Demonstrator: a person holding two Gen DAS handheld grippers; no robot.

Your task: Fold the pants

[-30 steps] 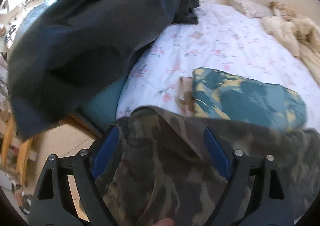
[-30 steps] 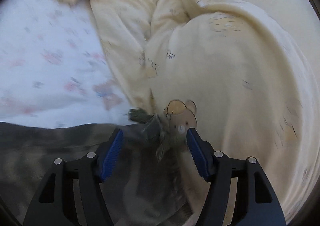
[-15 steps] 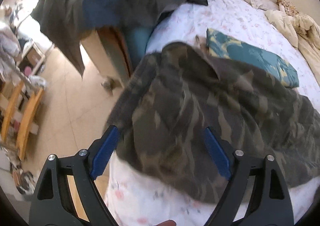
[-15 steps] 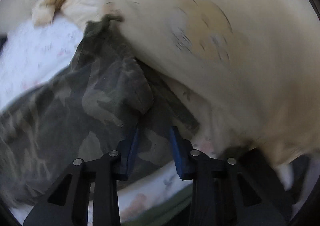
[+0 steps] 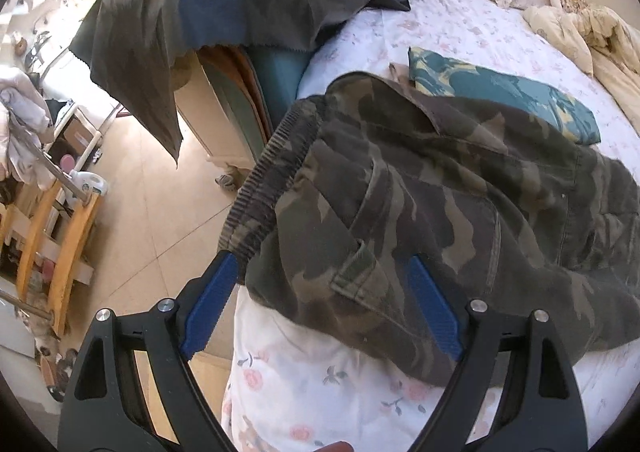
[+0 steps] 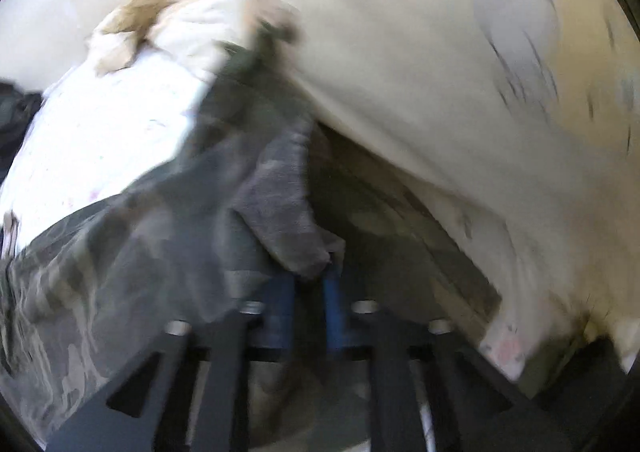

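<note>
The camouflage pants point(image 5: 420, 192) lie crumpled on the floral bed sheet point(image 5: 320, 384), with their ribbed waistband point(image 5: 272, 172) hanging over the bed's edge. My left gripper point(image 5: 322, 292) stands open just above them; a belt-loop corner of the cloth lies between the blue pads point(image 5: 208, 304), which do not press on it. In the blurred right wrist view my right gripper point(image 6: 310, 284) is closing tight on a raised fold of the pants point(image 6: 120, 252), and its pads pinch the cloth beside the cream blanket point(image 6: 440, 72).
A folded teal patterned cloth point(image 5: 500, 92) lies on the bed behind the pants. A dark sheet point(image 5: 240, 0) drapes over furniture at the bed's far corner. The cream blanket point(image 5: 580, 32) is heaped at the far right. Left of the bed are tiled floor point(image 5: 160, 212) and a wooden rack point(image 5: 60, 232).
The left gripper has drawn back from the pants toward the bed's edge and stayed open. The right gripper swung down beside the blanket and its jaws closed on a fold of the pants.
</note>
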